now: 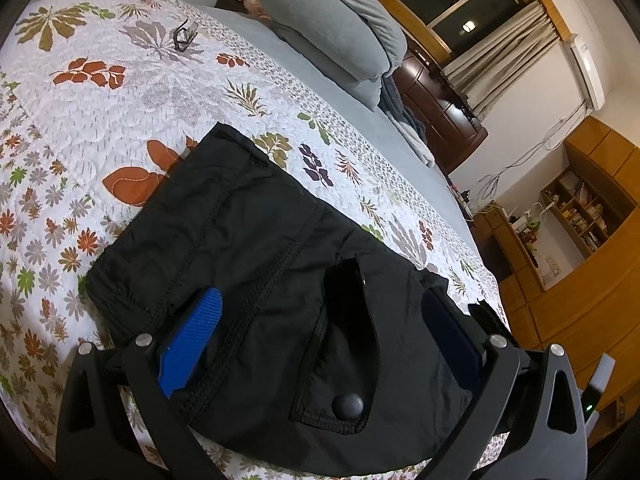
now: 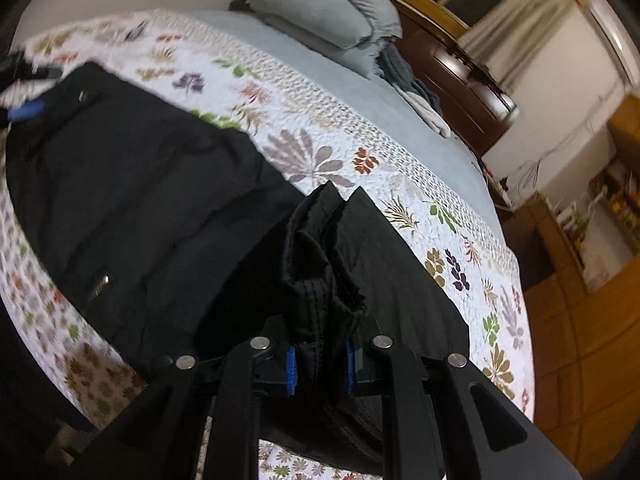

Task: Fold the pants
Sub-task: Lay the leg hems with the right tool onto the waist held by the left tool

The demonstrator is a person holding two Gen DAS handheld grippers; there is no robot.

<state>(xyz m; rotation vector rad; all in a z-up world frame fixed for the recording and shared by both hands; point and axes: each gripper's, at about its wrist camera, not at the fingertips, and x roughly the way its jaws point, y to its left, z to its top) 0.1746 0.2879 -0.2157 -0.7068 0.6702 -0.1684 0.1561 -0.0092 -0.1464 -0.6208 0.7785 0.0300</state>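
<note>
Black nylon pants (image 1: 256, 264) lie across the white quilted bedspread with leaf print (image 1: 100, 92), waist end at the near left, legs running off to the right. Left gripper (image 1: 320, 328) hovers low over the waist area: its blue-padded fingers (image 1: 196, 340) are spread wide, one to each side of a pocket with a black snap button (image 1: 347, 407), and nothing is caught between them. Whether the pads touch cloth cannot be told. Further right, the right gripper (image 2: 320, 364) has its jaws drawn nearly together on a bunched leg hem (image 2: 320, 264), the fabric standing up in a thick wad between the blue pads. A small dark object, possibly glasses (image 1: 183, 35), sits far left on the quilt; grey pillows (image 1: 336, 36) are stacked at the far side by the dark wooden headboard (image 2: 460, 68). Risks, as judged: the slick fabric may slip from the right grip if the hem is carried over quickly; with the left fingers not pinning the waist, the whole garment could drag instead of folding; the bunched hem may land crooked and leave uneven layers.
</note>
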